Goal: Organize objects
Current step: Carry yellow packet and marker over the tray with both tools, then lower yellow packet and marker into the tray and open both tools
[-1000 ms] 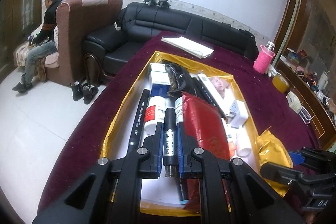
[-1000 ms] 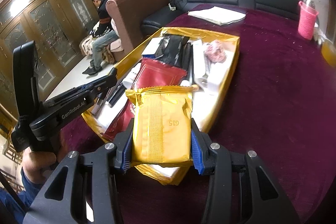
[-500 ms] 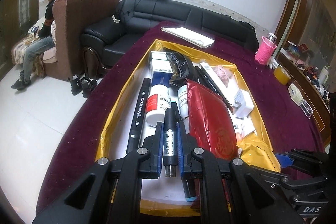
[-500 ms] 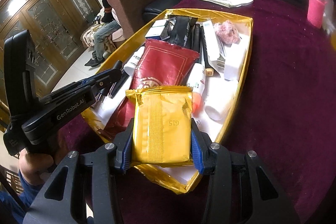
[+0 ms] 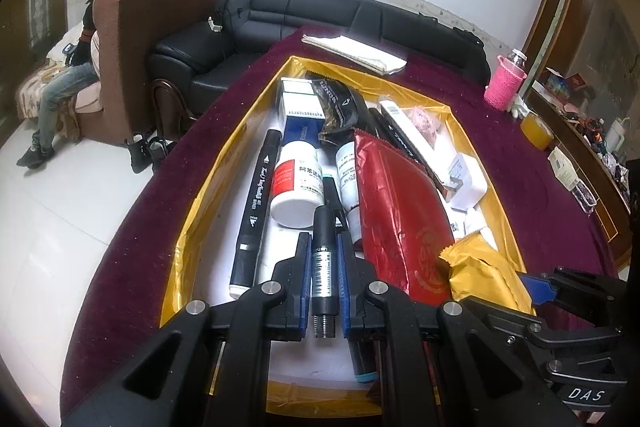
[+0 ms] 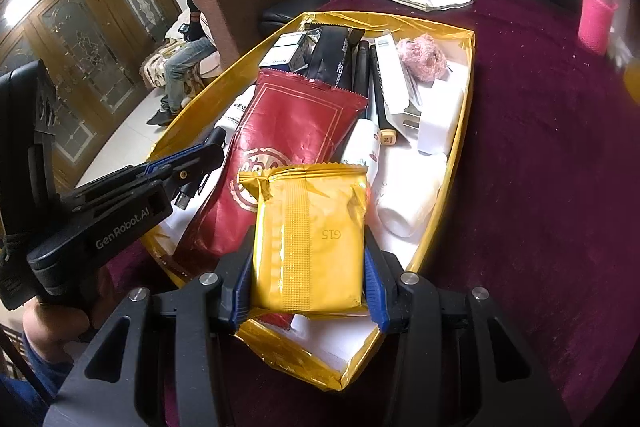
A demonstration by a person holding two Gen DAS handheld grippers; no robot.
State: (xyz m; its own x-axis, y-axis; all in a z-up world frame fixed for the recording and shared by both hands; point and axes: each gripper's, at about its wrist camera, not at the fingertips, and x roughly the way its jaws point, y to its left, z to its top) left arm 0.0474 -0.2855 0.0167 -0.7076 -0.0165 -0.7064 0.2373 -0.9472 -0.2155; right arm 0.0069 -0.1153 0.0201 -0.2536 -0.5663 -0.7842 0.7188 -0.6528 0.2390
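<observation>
We see left tongs (image 5: 324, 267) clenched on a black pen (image 5: 323, 263) over the gold tray (image 5: 200, 211), right tongs (image 6: 306, 255) gripping a gold packet (image 6: 310, 239) now lower at the tray's near edge, perhaps touching the red pouch (image 6: 288, 147), open counter (image 6: 540, 167) rightward.

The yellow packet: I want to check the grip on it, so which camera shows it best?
The right wrist view: the yellow packet fills the centre, its whole face clear, clamped between the right gripper pads. The left wrist view shows only its crumpled top end at lower right.

A person (image 5: 68, 75) sits beyond a brown armchair (image 5: 156, 39) — black sofa (image 5: 320, 19) alongside.
</observation>
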